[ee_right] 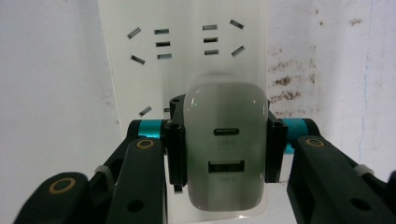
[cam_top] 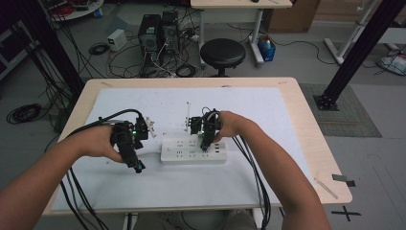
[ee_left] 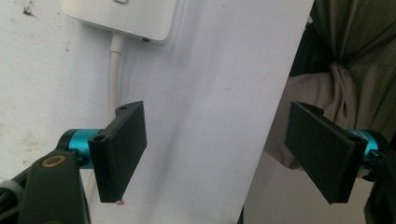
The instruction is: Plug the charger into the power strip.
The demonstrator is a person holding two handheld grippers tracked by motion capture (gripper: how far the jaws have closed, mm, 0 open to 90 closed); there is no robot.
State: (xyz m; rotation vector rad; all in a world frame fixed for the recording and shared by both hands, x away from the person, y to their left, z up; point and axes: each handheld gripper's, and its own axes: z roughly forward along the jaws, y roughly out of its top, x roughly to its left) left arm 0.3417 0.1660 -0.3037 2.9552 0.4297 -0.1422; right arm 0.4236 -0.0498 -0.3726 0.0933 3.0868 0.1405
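Note:
A white power strip (cam_top: pixel 191 151) lies on the white mat in the middle of the table, its sockets (ee_right: pixel 163 44) facing up. My right gripper (ee_right: pixel 224 144) is shut on a white USB charger (ee_right: pixel 226 149), with the jaws pressed against its two sides, right above the strip (ee_right: pixel 187 56). In the high view that gripper (cam_top: pixel 207 136) sits over the strip's right half. My left gripper (ee_left: pixel 215 154) stands wide open with nothing between its jaws. It hovers (cam_top: pixel 131 148) just left of the strip, near the strip's end (ee_left: pixel 126 18) and white cable (ee_left: pixel 114 70).
The white mat (cam_top: pixel 182 182) covers most of the wooden table (cam_top: pixel 311 134). A thin stick (cam_top: pixel 326 188) lies near the table's right front corner. Black cables trail from both grippers over the front edge. A stool (cam_top: pixel 222 52) stands beyond the far edge.

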